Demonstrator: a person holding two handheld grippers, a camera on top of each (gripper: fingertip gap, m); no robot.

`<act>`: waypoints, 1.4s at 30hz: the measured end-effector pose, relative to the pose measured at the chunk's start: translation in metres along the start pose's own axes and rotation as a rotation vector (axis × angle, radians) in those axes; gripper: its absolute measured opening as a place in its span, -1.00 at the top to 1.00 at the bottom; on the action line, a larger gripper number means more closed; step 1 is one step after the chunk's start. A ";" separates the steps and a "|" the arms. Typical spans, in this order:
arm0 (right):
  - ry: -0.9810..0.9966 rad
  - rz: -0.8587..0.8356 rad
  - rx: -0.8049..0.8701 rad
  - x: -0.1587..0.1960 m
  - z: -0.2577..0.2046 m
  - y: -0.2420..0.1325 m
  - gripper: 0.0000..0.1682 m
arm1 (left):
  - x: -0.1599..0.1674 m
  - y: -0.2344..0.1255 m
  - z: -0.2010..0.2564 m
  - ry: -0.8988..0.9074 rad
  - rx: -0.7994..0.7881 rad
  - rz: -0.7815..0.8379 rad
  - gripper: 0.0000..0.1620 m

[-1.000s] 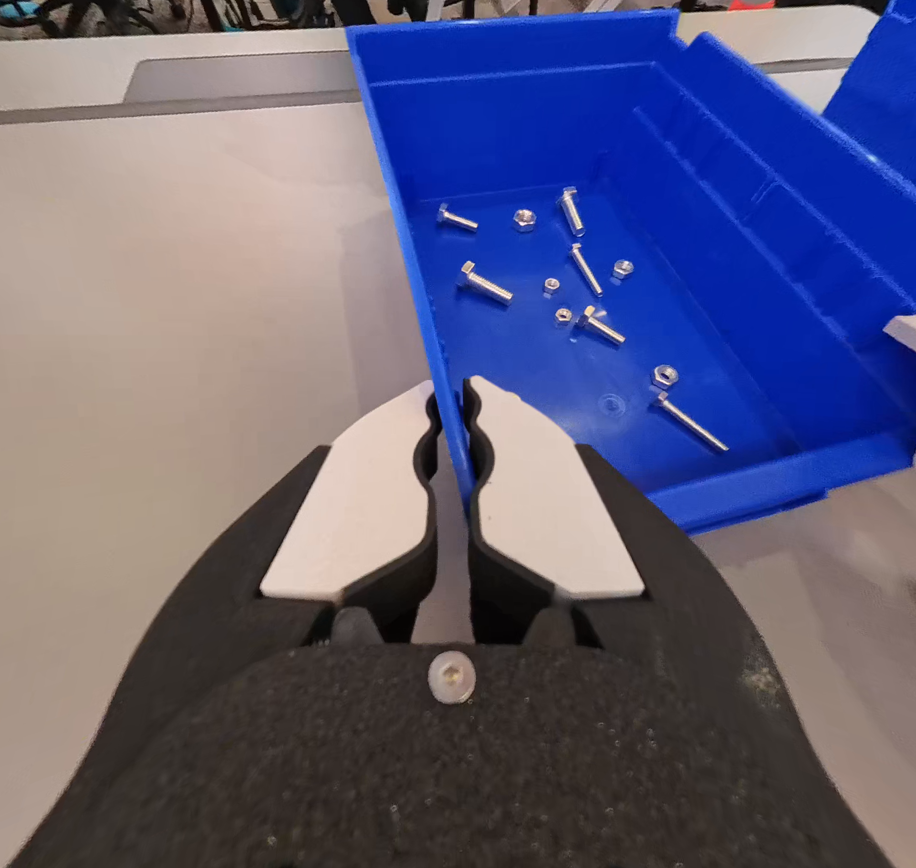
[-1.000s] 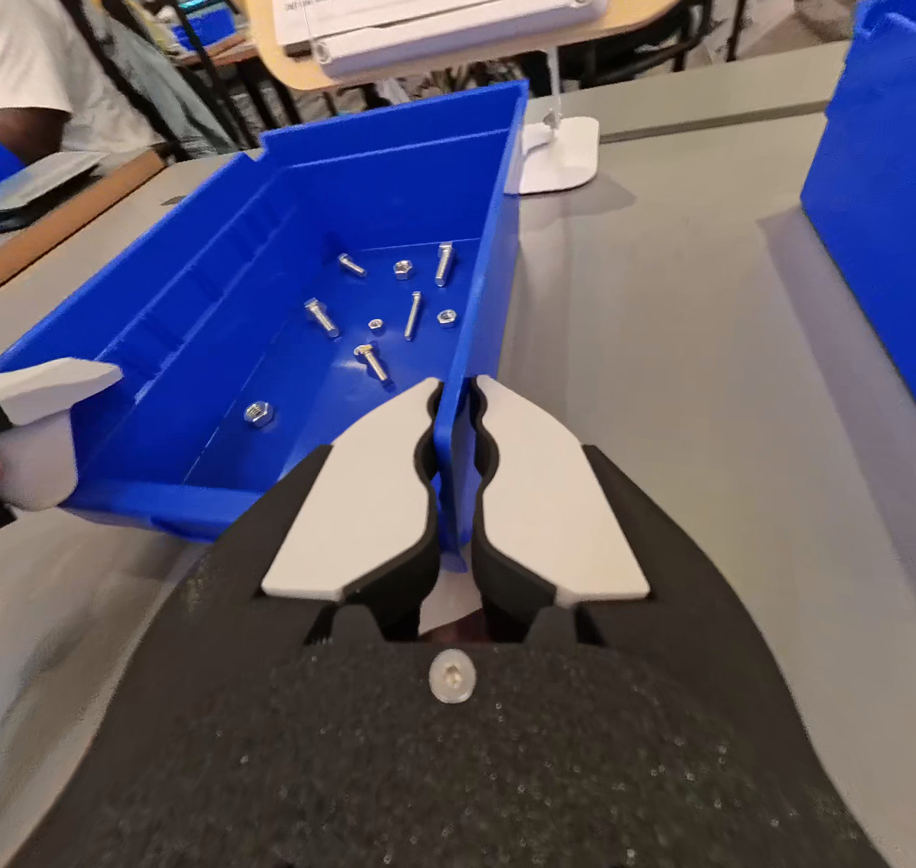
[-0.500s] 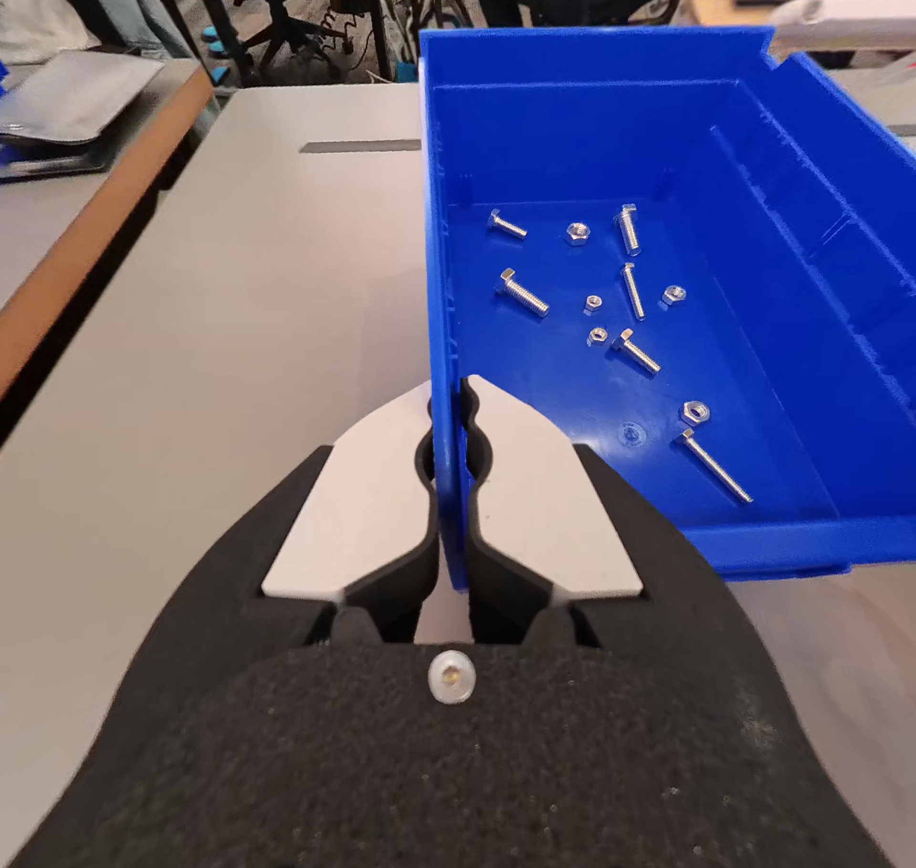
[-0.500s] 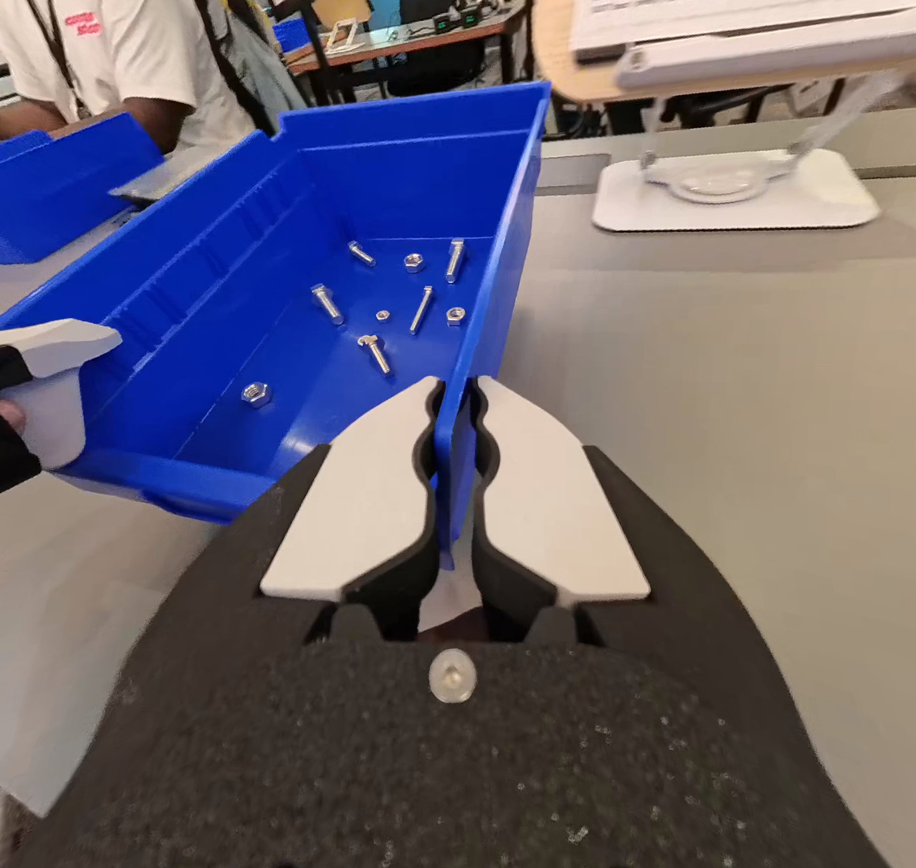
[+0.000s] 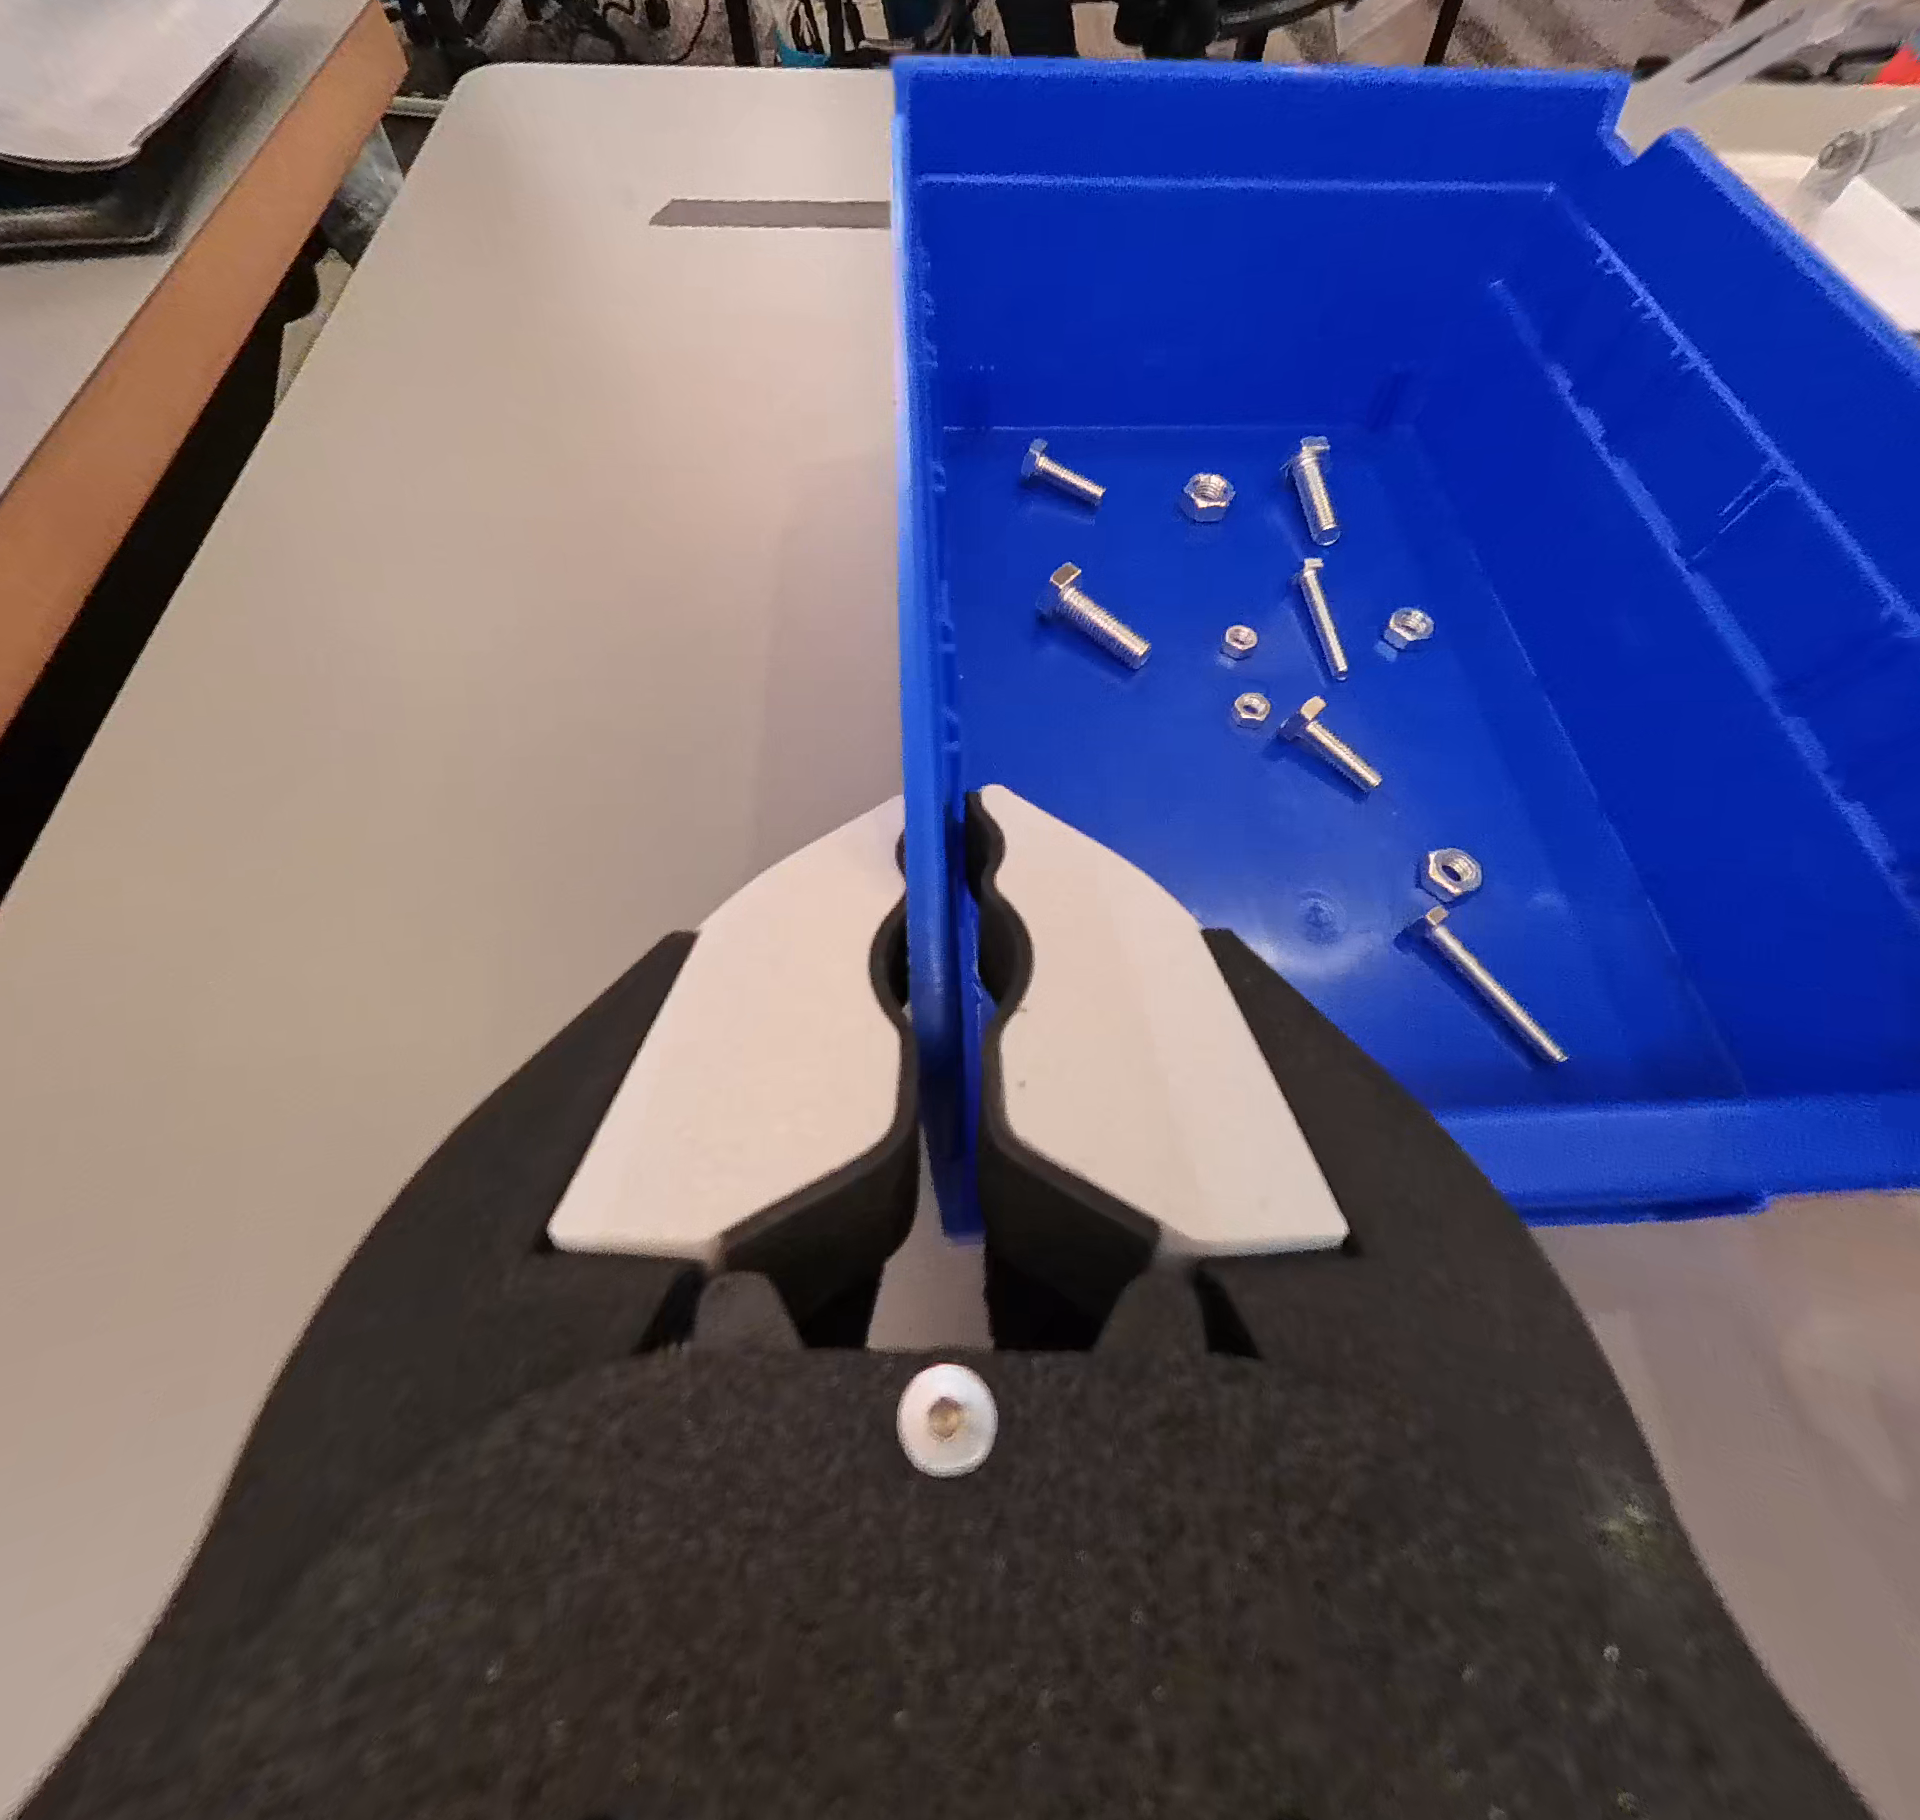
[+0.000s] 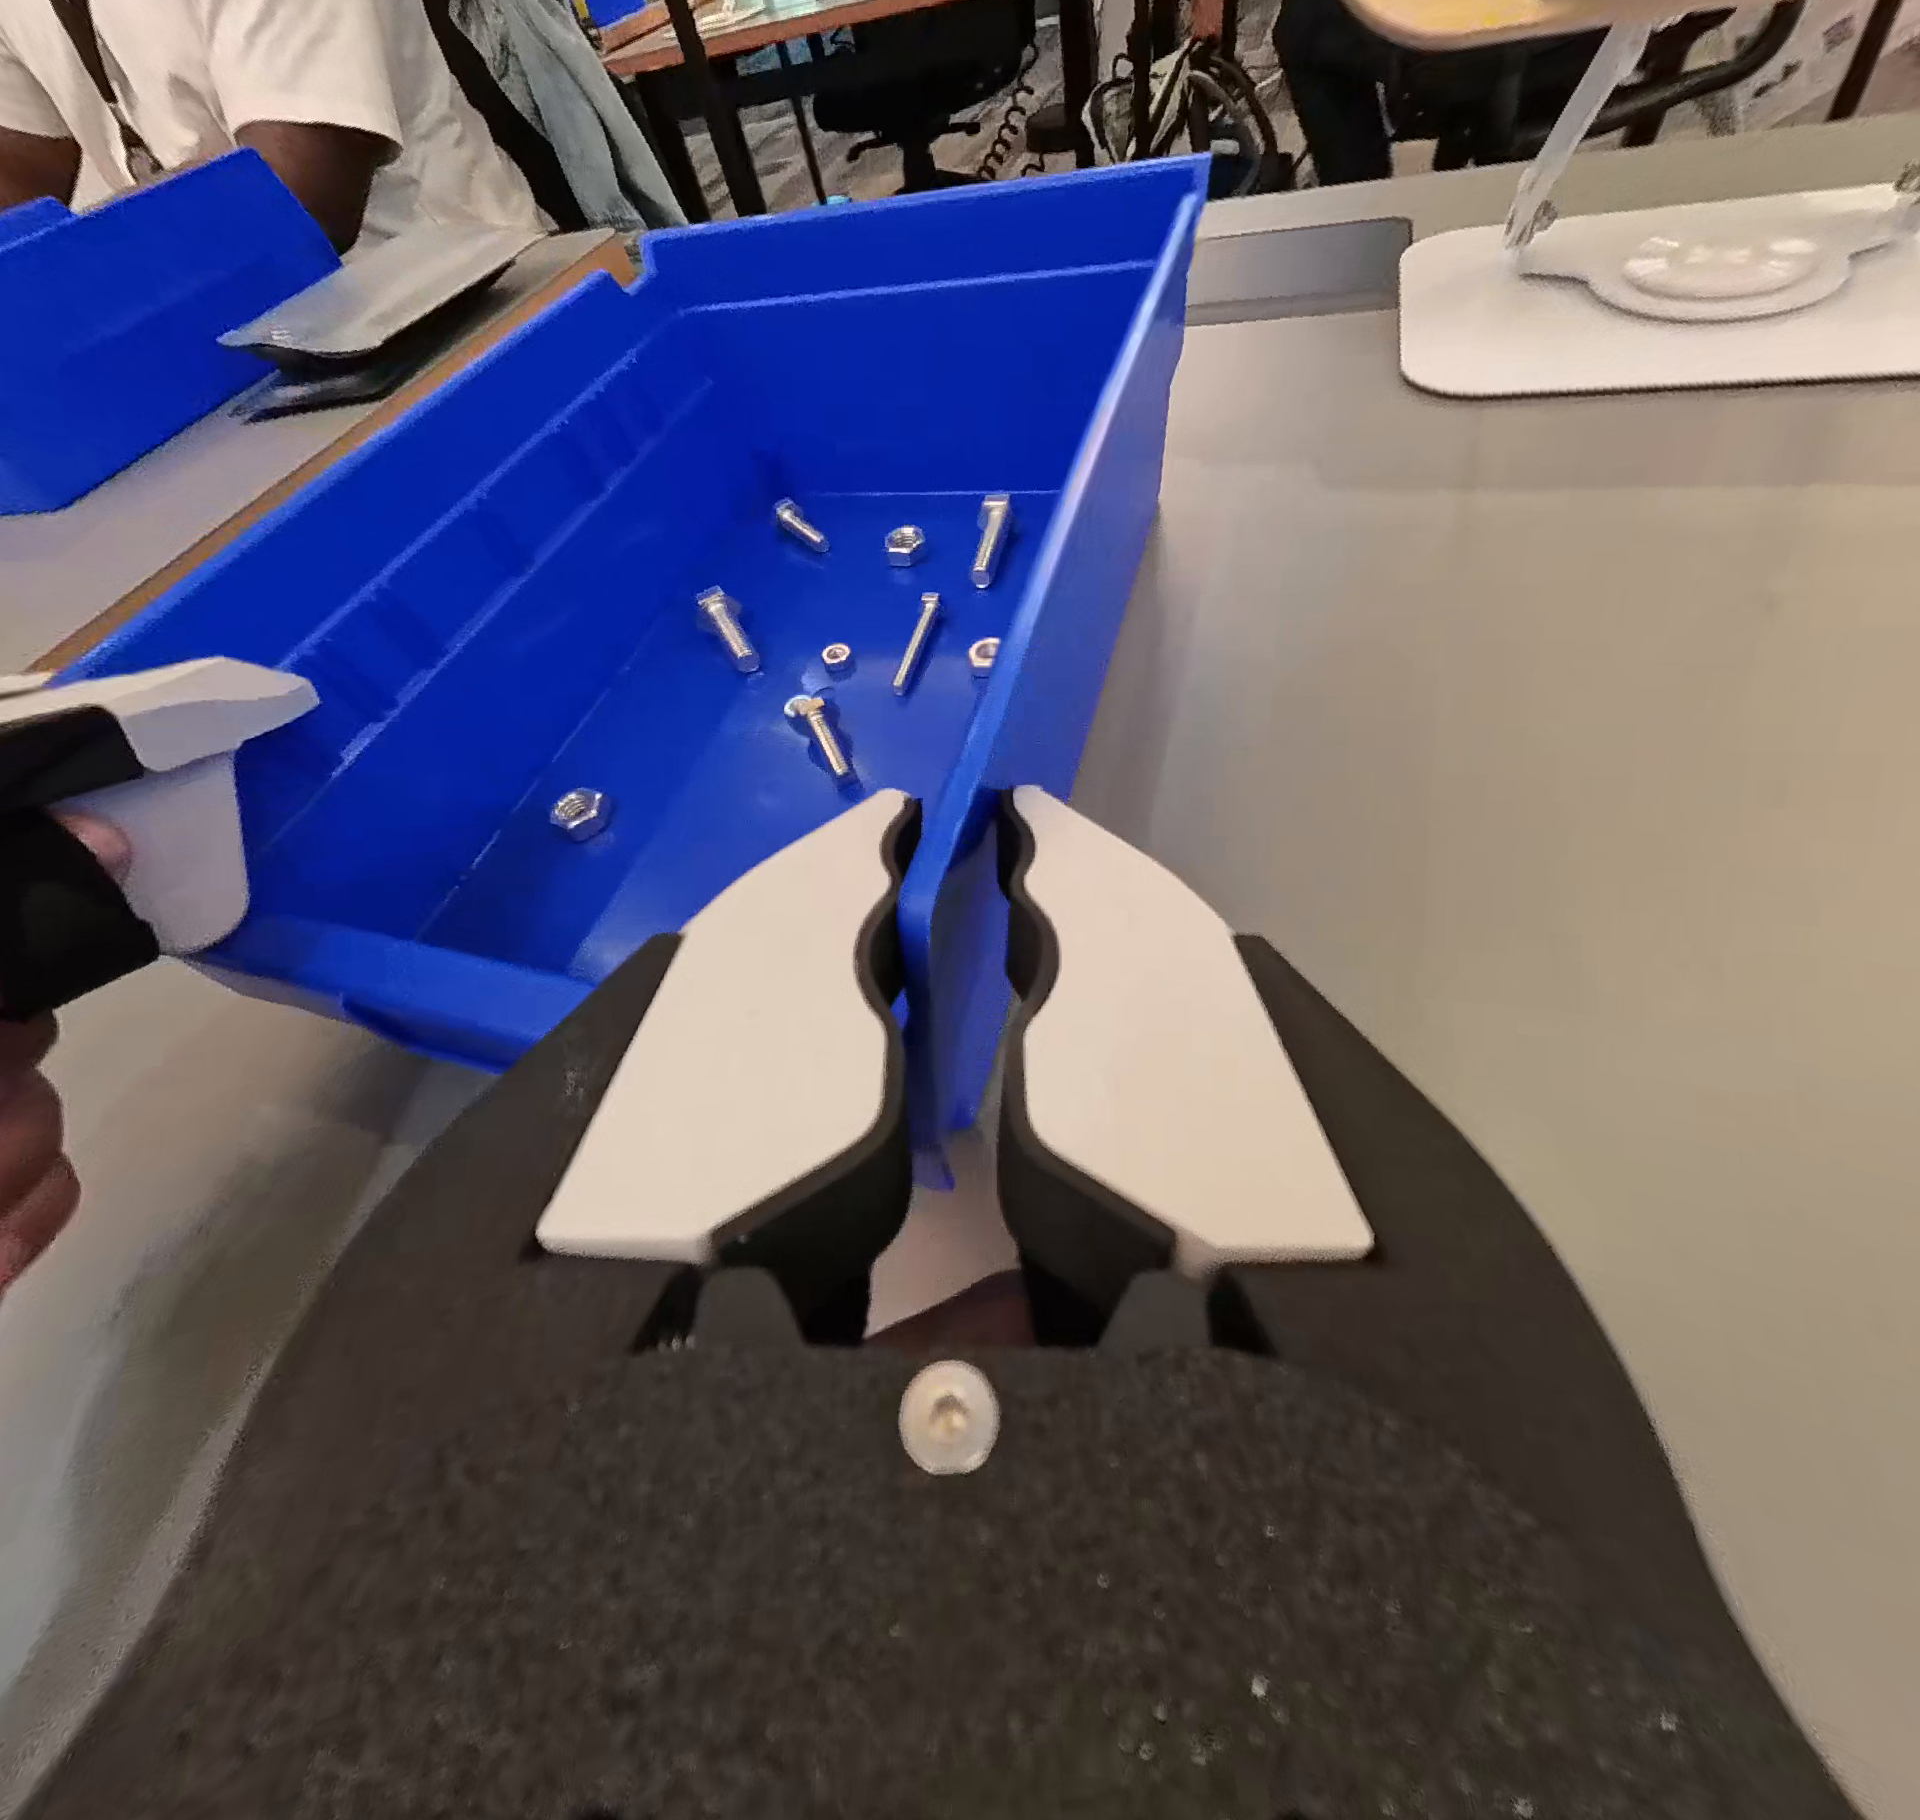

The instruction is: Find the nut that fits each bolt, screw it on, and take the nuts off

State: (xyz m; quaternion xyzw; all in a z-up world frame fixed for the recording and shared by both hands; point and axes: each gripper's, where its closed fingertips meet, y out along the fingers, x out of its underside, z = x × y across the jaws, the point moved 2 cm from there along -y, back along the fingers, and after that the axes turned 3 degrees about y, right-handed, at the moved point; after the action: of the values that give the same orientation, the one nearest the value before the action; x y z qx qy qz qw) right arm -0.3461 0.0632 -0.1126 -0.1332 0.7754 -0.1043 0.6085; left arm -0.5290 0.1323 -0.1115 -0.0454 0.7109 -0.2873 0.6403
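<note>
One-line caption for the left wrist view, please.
Left gripper shut on the blue bin's side wall; loose bolts and nuts inside.

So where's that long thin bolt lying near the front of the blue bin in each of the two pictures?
Left wrist view: the long thin bolt lies on the bin floor at right of centre, just below a big nut.
Right wrist view: not visible; the right claw seems to cover that spot.
Shared landmark: the big nut, near the bin's front in both views.
</note>
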 end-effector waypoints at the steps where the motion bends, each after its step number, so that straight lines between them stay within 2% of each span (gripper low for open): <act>1: -0.004 -0.012 -0.011 -0.002 0.001 0.004 0.83 | -0.001 0.002 -0.001 -0.022 -0.003 0.008 0.94; 5: -0.055 -0.062 -0.103 -0.006 0.001 0.010 0.77 | -0.004 0.007 -0.005 -0.032 -0.028 0.024 0.92; 6: -0.065 -0.071 -0.131 -0.007 0.001 0.004 0.74 | -0.004 0.006 -0.008 -0.021 -0.043 0.019 0.85; 8: -0.128 -0.024 -0.164 -0.021 0.008 -0.017 0.58 | -0.009 -0.004 -0.013 -0.015 -0.086 0.017 0.58; 10: -0.196 0.040 -0.244 -0.038 0.020 -0.047 0.60 | -0.029 -0.027 -0.016 -0.019 -0.137 0.092 0.56; 12: -0.264 0.025 -0.365 -0.045 0.040 -0.079 0.60 | -0.052 -0.054 -0.005 -0.026 -0.126 0.170 0.53; 14: -0.304 -0.021 -0.489 -0.046 0.069 -0.109 0.59 | -0.066 -0.071 0.028 -0.050 -0.008 0.201 0.46; 16: -0.344 -0.077 -0.544 -0.042 0.111 -0.133 0.53 | -0.067 -0.078 0.079 -0.076 0.183 0.185 0.40; 18: -0.369 -0.101 -0.555 -0.037 0.155 -0.150 0.53 | -0.054 -0.083 0.140 -0.072 0.383 0.152 0.37; 20: -0.380 -0.117 -0.516 -0.030 0.197 -0.158 0.50 | -0.026 -0.087 0.198 0.014 0.523 0.114 0.36; 23: -0.347 -0.062 -0.444 -0.025 0.245 -0.161 0.46 | 0.019 -0.082 0.251 0.210 0.518 0.100 0.38; 25: -0.301 -0.016 -0.425 -0.026 0.260 -0.158 0.46 | 0.036 -0.078 0.271 0.338 0.495 0.083 0.38; 27: -0.275 -0.004 -0.403 -0.027 0.267 -0.152 0.45 | 0.035 -0.077 0.278 0.397 0.449 0.116 0.38; 33: -0.185 -0.047 -0.409 -0.020 0.272 -0.141 0.47 | 0.035 -0.073 0.279 0.301 0.519 0.109 0.38; 42: -0.240 0.017 -0.364 -0.028 0.277 -0.144 0.54 | 0.038 -0.064 0.259 0.228 0.528 0.078 0.37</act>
State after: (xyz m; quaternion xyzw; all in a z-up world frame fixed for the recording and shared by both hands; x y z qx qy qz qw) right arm -0.0588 -0.0635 -0.1062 -0.2458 0.7046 0.0590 0.6631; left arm -0.3130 -0.0280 -0.1193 0.1827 0.6801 -0.4409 0.5565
